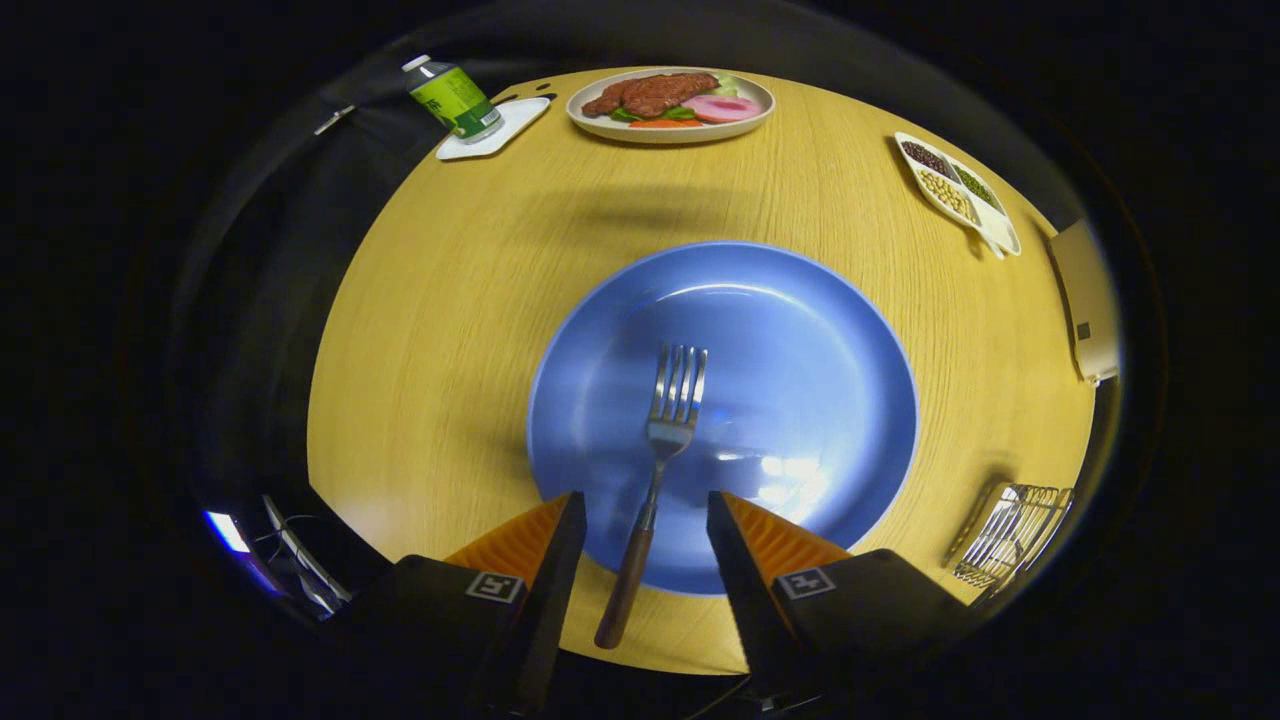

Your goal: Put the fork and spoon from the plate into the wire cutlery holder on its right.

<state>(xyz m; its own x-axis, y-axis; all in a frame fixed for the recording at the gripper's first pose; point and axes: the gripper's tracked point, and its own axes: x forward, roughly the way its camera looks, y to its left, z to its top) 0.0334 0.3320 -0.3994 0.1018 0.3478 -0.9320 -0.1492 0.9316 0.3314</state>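
A fork [655, 470] with a wooden handle lies on the blue plate [800, 330], tines pointing away and handle reaching over the plate's near rim. My gripper [645, 515] hovers open above the plate's near rim. The handle passes between the two fingers, with a gap on each side. The wire cutlery holder [1012, 532] stands on the table to the right of the plate, beyond the right finger.
The round wooden table [450, 330] carries a plate of food [670, 103] at the far side and a green bottle [452, 97] on a white coaster at the far left. A divided dish of beans [957, 190] sits far right. A beige box [1085, 305] stands at the right edge.
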